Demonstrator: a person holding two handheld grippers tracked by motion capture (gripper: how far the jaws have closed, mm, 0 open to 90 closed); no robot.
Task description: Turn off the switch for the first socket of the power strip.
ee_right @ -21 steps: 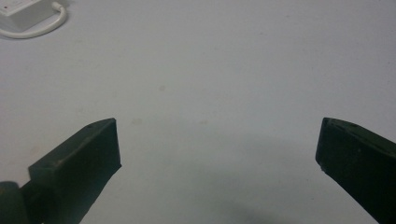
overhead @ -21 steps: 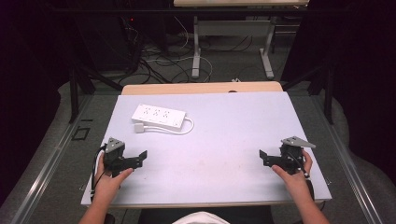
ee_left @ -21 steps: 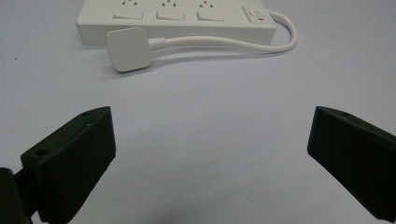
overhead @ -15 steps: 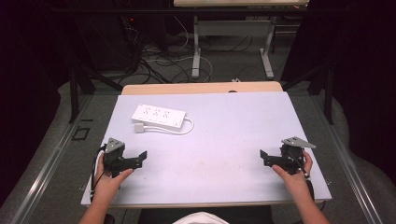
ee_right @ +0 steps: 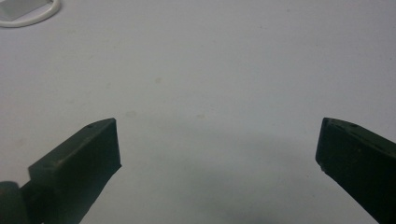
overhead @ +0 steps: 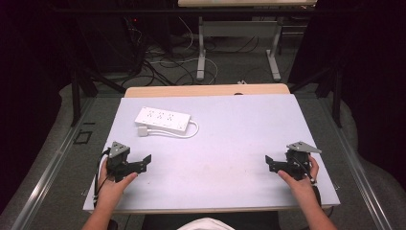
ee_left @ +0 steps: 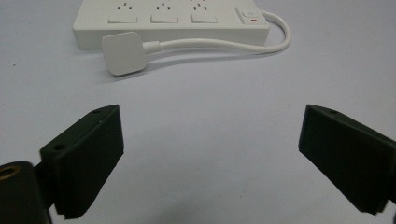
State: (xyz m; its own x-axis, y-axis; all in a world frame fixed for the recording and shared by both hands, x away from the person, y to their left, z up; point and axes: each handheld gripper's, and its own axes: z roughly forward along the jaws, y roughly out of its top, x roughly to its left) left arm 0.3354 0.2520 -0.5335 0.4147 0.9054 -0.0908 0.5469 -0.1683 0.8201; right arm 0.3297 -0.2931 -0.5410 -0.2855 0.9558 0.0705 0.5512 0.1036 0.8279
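A white power strip [overhead: 163, 120] lies flat at the back left of the pale table [overhead: 230, 143], its short cable [overhead: 189, 134] looped round to a white plug [overhead: 142, 131] resting beside it. In the left gripper view the strip [ee_left: 173, 21] and plug [ee_left: 123, 52] lie ahead of the wide-apart jaws. My left gripper [overhead: 143, 164] rests on the table near the front left, open and empty, held by a hand. At the front right my right gripper [overhead: 270, 163] is open too, with bare table between its jaws [ee_right: 215, 154].
A wooden strip [overhead: 206, 90] edges the table's far side. Beyond it are tangled cables on the floor [overhead: 163, 62] and the legs of another table [overhead: 201, 48]. The cable loop shows at the top left corner [ee_right: 28, 18] of the right gripper view.
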